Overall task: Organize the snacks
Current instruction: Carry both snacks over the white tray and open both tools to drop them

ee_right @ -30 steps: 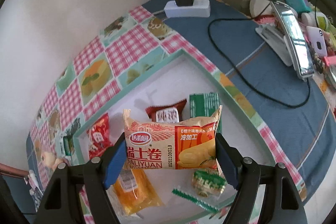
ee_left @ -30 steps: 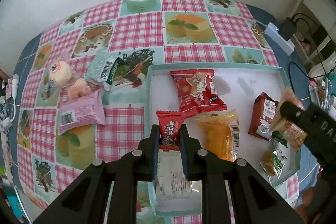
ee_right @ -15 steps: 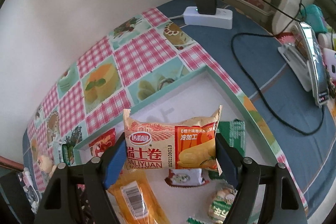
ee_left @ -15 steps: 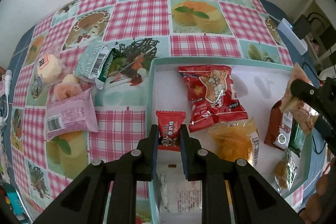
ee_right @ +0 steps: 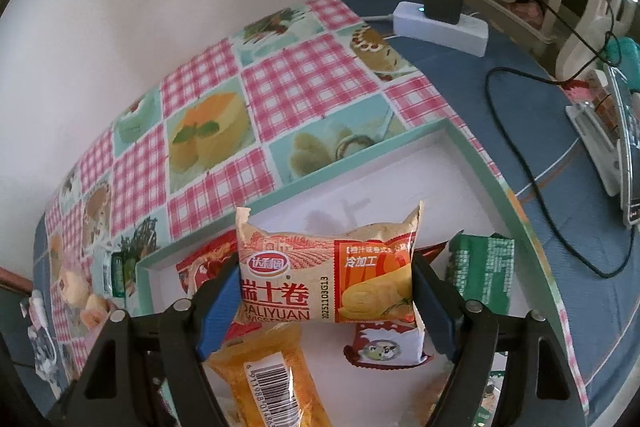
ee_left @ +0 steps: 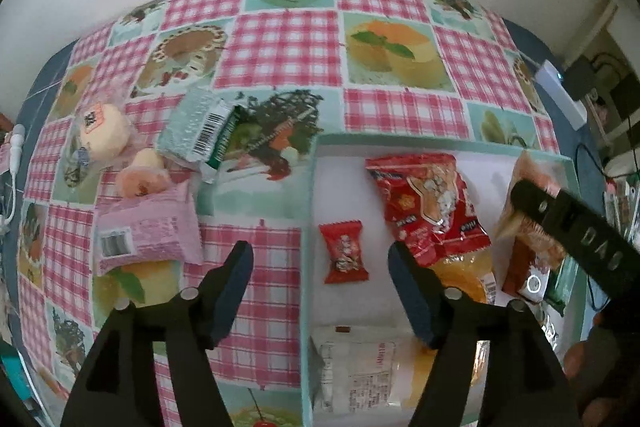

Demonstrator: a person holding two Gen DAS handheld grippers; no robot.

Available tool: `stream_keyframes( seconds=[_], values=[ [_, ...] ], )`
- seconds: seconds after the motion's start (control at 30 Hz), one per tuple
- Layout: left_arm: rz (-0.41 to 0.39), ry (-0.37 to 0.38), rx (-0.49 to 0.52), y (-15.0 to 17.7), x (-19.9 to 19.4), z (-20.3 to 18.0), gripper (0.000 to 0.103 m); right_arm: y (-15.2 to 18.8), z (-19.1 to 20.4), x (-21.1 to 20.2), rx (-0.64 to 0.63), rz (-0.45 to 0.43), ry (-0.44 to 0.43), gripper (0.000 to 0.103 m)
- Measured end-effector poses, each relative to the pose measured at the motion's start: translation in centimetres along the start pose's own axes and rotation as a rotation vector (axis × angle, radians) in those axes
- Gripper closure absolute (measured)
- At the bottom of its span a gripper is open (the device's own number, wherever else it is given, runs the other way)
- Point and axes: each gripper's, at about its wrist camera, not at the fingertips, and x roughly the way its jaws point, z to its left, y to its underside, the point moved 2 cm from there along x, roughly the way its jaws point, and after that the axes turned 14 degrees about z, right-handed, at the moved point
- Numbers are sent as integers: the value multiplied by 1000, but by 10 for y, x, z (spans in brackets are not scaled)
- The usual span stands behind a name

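Note:
My left gripper [ee_left: 320, 275] is opening its jaws over the near left part of the mint-rimmed white tray [ee_left: 311, 195]. A small red candy [ee_left: 343, 257] lies free on the tray floor between the jaws, and no pad touches it. My right gripper [ee_right: 326, 301] is shut on a tan and orange Swiss roll pack [ee_right: 328, 275], held above the tray [ee_right: 472, 151]. That pack [ee_left: 532, 187] and the right gripper's finger also show at the right of the left wrist view. A big red bag [ee_left: 428, 203], an orange pack [ee_left: 468, 279] and a white pack [ee_left: 360, 375] lie in the tray.
Left of the tray on the checked cloth lie a pink pack [ee_left: 148, 231], a silver-green pack [ee_left: 200, 127] and two round cakes [ee_left: 104, 135]. A green pack [ee_right: 480, 267] and a brown pack [ee_right: 384, 343] sit in the tray. A power strip [ee_right: 440, 23], cables and a phone lie right.
My left gripper has opened and let the red candy drop onto the tray floor. My right gripper, with the Swiss roll pack in it, has moved toward the tray's far side and sunk a little.

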Motion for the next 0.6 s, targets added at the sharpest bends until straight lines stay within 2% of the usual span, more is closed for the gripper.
stream_keyframes(
  seconds=[0.07,0.17,0.33,0.37,0.43,0.47,0.6],
  values=[
    [-4,-2,-12,0,-2,4,31,1,1,2,-5,10,9,20],
    [-1,-7,-29,-1,-2,9,23,2,2,4,-17,18,14,17],
    [9,-20,-64,-2,-2,23,21,2,2,4,-21,21,15,16],
    [11,-21,-72,-3,-2,26,21,2,2,4,-22,21,16,13],
    [13,-22,-86,-3,-2,31,11,2,2,3,-23,16,22,4],
    [13,-22,-95,-4,-2,34,10,2,2,3,-24,11,25,1],
    [17,-23,-139,-4,-3,48,8,1,1,-2,-32,-5,20,0]
  ],
)
